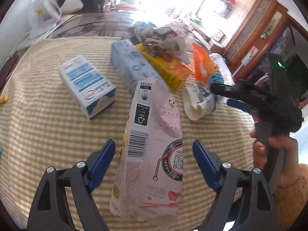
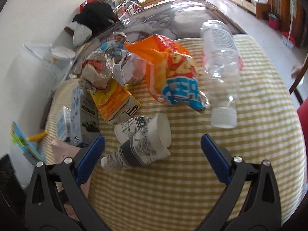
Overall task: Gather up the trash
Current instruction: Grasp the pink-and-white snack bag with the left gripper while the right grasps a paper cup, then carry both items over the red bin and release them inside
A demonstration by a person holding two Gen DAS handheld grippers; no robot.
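Note:
A pink drink carton [image 1: 154, 115] lies on the yellow checked tablecloth [image 1: 38, 134], between the fingers of my open left gripper [image 1: 154, 144]; neither pad touches it. Beyond it lie a blue-and-white milk carton [image 1: 86, 84], a second blue carton [image 1: 129, 65], a yellow carton [image 1: 163, 67], crumpled paper [image 1: 163, 36] and an orange snack bag [image 1: 202, 63]. My right gripper [image 2: 153, 138] is open over two printed paper cups [image 2: 142, 144] lying on their sides, touching neither. A clear plastic bottle [image 2: 221, 57] lies beside the snack bag [image 2: 173, 67].
A person's hand [image 1: 259, 152] holds the right gripper at the right of the left wrist view. A white plastic bag [image 1: 46, 13] and a dark bundle [image 2: 94, 15] sit at the table's far end. A red chair [image 2: 303, 115] stands to the right.

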